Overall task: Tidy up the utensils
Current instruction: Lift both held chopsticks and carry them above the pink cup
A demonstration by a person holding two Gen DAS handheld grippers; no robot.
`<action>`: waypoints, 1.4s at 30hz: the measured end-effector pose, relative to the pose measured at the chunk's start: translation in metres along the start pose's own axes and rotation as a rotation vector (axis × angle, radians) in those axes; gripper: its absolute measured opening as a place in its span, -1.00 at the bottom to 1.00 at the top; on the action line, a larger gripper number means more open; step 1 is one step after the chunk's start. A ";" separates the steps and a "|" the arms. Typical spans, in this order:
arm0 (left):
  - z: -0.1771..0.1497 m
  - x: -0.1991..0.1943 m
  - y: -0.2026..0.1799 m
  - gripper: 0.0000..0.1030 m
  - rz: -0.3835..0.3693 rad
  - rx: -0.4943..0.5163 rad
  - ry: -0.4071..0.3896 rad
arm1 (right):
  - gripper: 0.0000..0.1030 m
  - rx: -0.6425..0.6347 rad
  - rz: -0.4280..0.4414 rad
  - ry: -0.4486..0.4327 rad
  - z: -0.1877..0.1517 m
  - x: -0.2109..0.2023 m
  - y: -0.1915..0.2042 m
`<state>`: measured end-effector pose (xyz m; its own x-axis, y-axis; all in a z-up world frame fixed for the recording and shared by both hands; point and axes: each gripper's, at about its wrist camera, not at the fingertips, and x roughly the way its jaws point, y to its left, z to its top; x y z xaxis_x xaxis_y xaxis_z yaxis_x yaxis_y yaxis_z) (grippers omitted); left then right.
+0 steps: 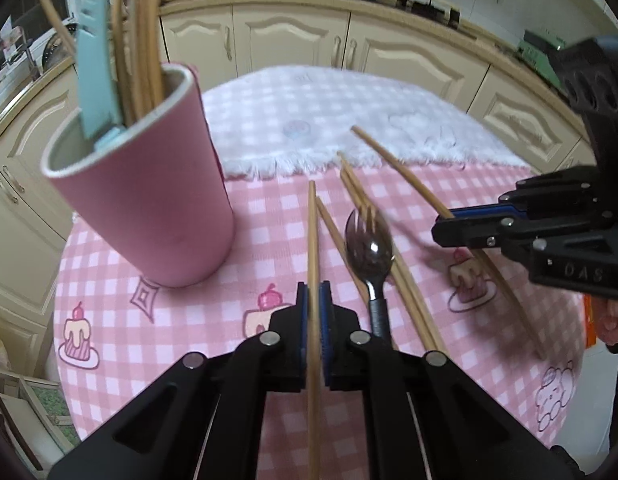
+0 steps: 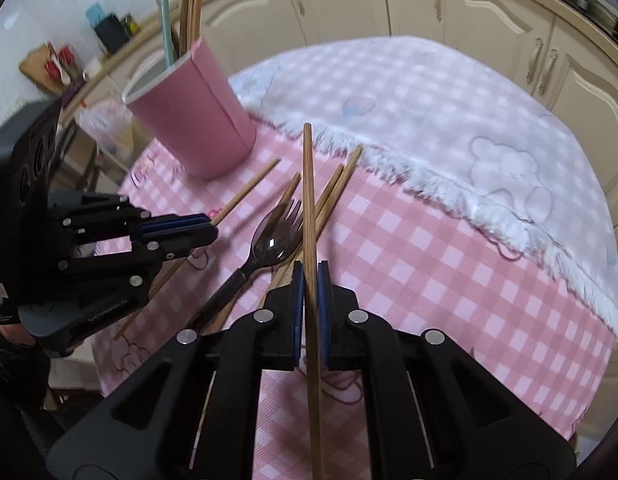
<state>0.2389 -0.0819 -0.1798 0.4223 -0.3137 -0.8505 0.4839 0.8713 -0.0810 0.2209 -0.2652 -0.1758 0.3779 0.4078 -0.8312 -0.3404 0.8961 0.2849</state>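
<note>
My left gripper (image 1: 313,294) is shut on a wooden chopstick (image 1: 312,232) held above the table. My right gripper (image 2: 310,274) is shut on another wooden chopstick (image 2: 307,184); it also shows at the right of the left wrist view (image 1: 443,229). The pink cup (image 1: 149,200) stands at the left and holds several chopsticks and a light blue utensil (image 1: 95,68). A dark metal spoon and fork (image 1: 369,244) lie together mid-table among loose chopsticks (image 1: 405,292). The left gripper appears at the left of the right wrist view (image 2: 211,228).
The round table has a pink checked cloth (image 1: 189,320) with a white fringed cloth (image 1: 329,120) over its far half. Cream kitchen cabinets (image 1: 289,40) curve behind the table.
</note>
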 end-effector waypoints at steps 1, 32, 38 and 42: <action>-0.001 -0.005 0.000 -0.90 -0.002 -0.004 -0.019 | -0.86 0.015 0.014 -0.029 0.000 -0.007 -0.001; 0.023 -0.192 0.065 -0.90 0.039 -0.196 -0.756 | -0.87 -0.061 0.155 -0.498 0.068 -0.123 0.066; 0.050 -0.213 0.077 -0.90 0.050 -0.207 -0.876 | -0.87 -0.117 0.159 -0.558 0.101 -0.144 0.089; 0.065 -0.218 0.081 -0.90 0.049 -0.209 -0.940 | -0.87 -0.130 0.159 -0.583 0.124 -0.150 0.101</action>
<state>0.2360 0.0326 0.0327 0.9239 -0.3696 -0.0986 0.3411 0.9127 -0.2249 0.2364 -0.2146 0.0368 0.7096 0.5963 -0.3753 -0.5197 0.8026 0.2927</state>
